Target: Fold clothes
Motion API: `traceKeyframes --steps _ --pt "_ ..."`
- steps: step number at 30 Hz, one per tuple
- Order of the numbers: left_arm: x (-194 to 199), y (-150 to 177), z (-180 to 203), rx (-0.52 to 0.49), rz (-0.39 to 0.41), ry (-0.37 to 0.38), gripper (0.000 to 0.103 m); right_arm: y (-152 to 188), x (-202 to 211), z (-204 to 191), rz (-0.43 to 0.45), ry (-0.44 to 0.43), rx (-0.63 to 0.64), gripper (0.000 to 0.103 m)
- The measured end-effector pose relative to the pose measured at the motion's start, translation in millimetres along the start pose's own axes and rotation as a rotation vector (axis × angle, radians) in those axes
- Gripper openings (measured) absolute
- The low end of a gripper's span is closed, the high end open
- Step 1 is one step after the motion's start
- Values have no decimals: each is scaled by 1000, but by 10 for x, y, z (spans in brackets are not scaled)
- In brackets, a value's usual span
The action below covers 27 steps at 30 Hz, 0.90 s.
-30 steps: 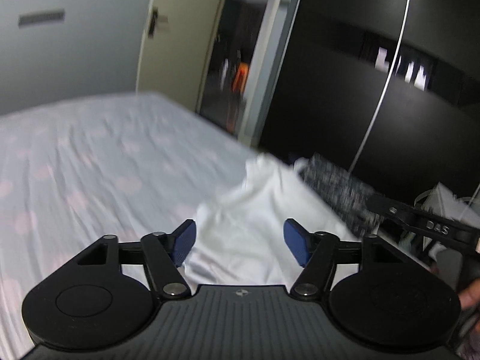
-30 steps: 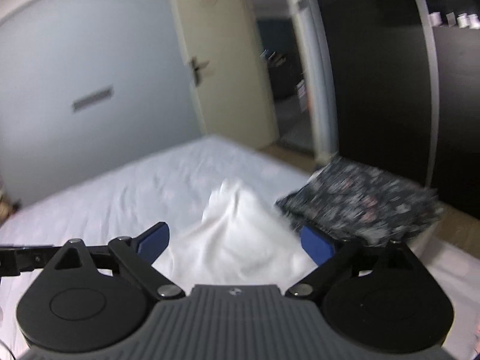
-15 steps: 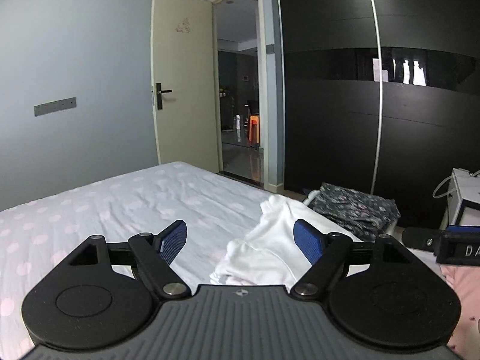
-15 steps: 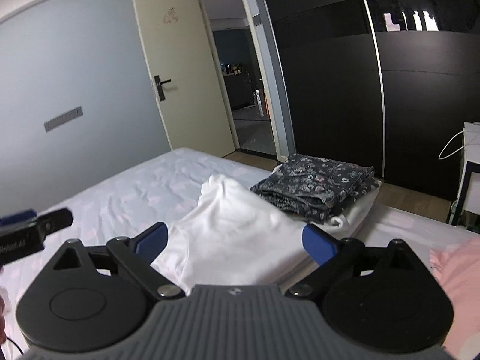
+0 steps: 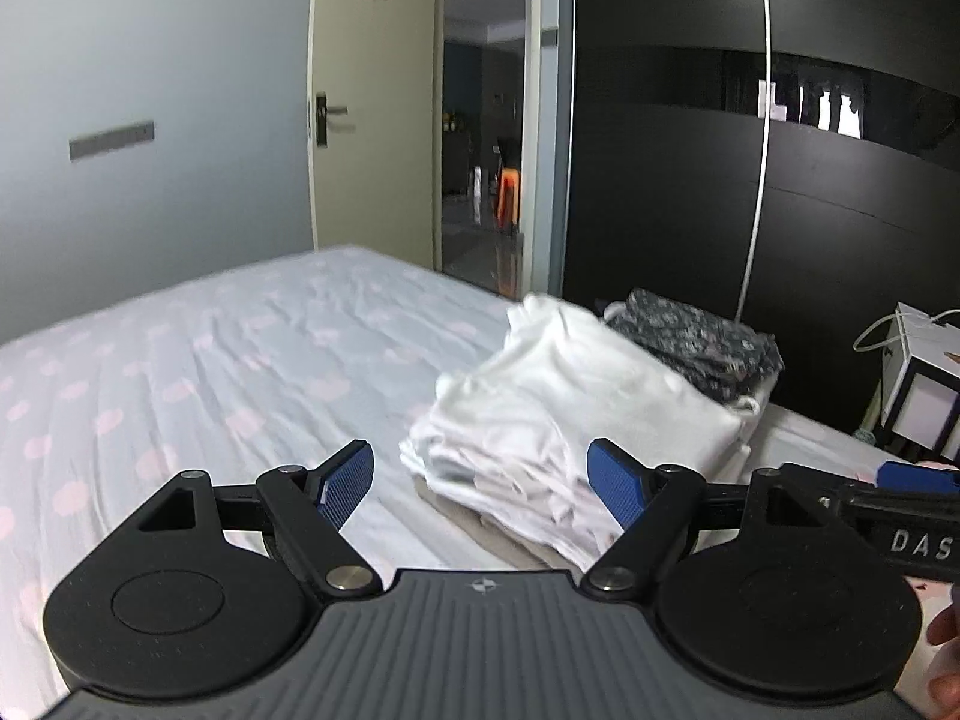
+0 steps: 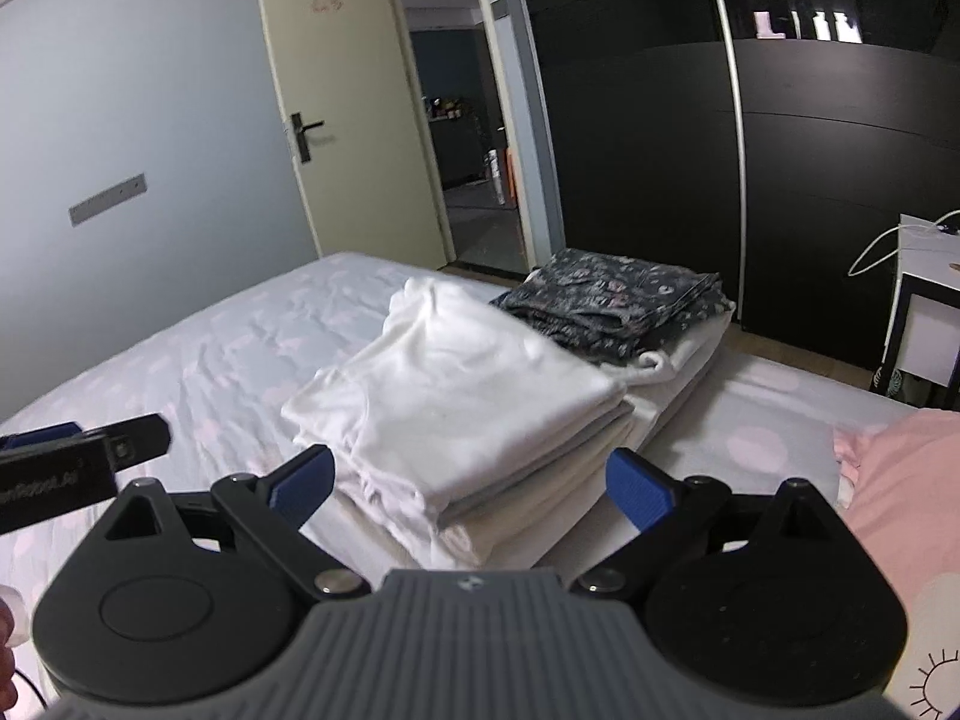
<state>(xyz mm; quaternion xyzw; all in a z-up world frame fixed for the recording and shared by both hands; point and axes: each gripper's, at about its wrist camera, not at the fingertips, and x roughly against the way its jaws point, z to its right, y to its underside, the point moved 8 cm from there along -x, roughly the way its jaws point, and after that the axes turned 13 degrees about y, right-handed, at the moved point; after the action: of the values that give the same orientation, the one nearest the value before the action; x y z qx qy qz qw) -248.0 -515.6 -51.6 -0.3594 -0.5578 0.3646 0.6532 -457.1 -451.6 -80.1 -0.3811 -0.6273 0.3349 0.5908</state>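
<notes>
A folded white garment (image 5: 564, 408) lies on top of a stack of folded light clothes on the bed; it also shows in the right wrist view (image 6: 462, 396). A folded dark floral garment (image 5: 696, 336) sits behind it, also seen in the right wrist view (image 6: 612, 306). My left gripper (image 5: 480, 483) is open and empty, just in front of the white stack. My right gripper (image 6: 471, 483) is open and empty, just in front of the same stack. A pink garment (image 6: 900, 492) lies on the bed at the right.
The bed (image 5: 210, 360) has a pale sheet with pink dots and stretches to the left. A black wardrobe (image 6: 810, 150) and an open door (image 6: 354, 138) stand behind. A white side table (image 6: 927, 318) with a cable is at the right.
Both grippers have pulled back and lifted from the white garment, which now lies folded flat on the stack. Both stay open.
</notes>
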Motion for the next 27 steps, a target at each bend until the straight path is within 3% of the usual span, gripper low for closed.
traceKeyframes --steps 11,27 --pt "31 101 -19 28 -20 -29 78 93 -13 -86 -2 -1 27 100" --pt "76 113 -19 35 -31 -7 78 168 11 -243 -11 -38 57 101"
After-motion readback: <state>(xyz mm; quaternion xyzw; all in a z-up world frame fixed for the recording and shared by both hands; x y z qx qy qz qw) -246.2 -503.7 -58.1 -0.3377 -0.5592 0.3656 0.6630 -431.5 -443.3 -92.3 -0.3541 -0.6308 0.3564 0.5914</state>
